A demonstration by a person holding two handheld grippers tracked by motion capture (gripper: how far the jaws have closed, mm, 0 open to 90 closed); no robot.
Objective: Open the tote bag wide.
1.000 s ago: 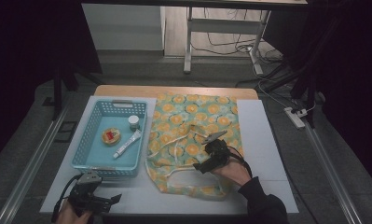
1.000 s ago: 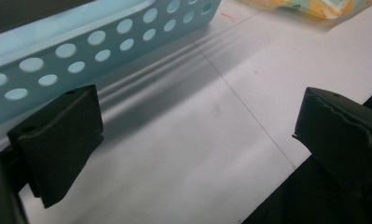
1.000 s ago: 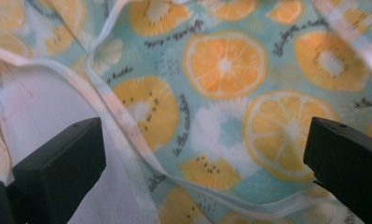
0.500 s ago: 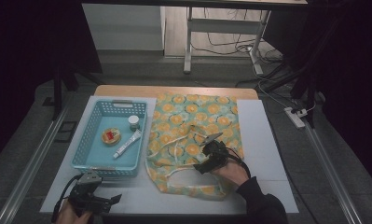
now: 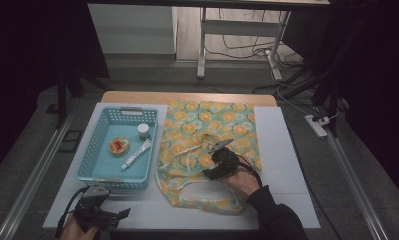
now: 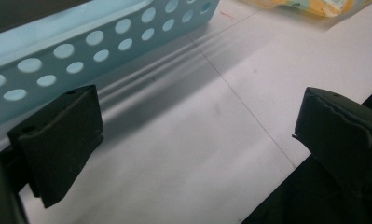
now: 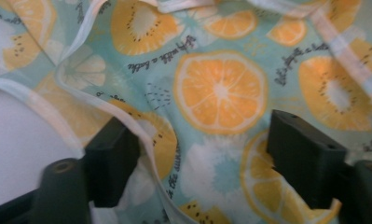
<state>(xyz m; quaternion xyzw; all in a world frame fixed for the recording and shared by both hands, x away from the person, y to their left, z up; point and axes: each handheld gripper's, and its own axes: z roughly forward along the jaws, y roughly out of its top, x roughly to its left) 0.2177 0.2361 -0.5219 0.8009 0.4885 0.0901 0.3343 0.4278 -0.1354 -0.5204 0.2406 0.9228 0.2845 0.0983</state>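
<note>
Fruit-print cloth bag in teal with orange slices (image 5: 207,150) spread flat over the middle of the white table top (image 5: 282,150), rumpled toward the 6 o'clock edge, white handle loops lying loose across it. Right gripper (image 5: 218,161) down on the bag just past its centre toward 5 o'clock, held by a hand in a dark sleeve entering from 6 o'clock. In the right gripper view, black jaws partly spread over the cloth (image 7: 216,93), a raised fold with a white-trimmed edge running against the left jaw, the other jaw resting on flat fabric; jaws just closing in, fabric between them, not yet pinched tight.

Left gripper (image 5: 99,212) low at 7 o'clock of the high view, near the table's front edge, hand beneath it. In the left gripper view, jaws wide apart, bare table between them, light blue perforated plastic basket (image 6: 104,42) at 11 o'clock.

Basket (image 5: 99,165) at 9 o'clock of the bag, just beside it. Inside: small white-capped jar (image 5: 143,130), round yellow tin with red centre (image 5: 119,145), white tube (image 5: 136,154) lying slantwise.
</note>
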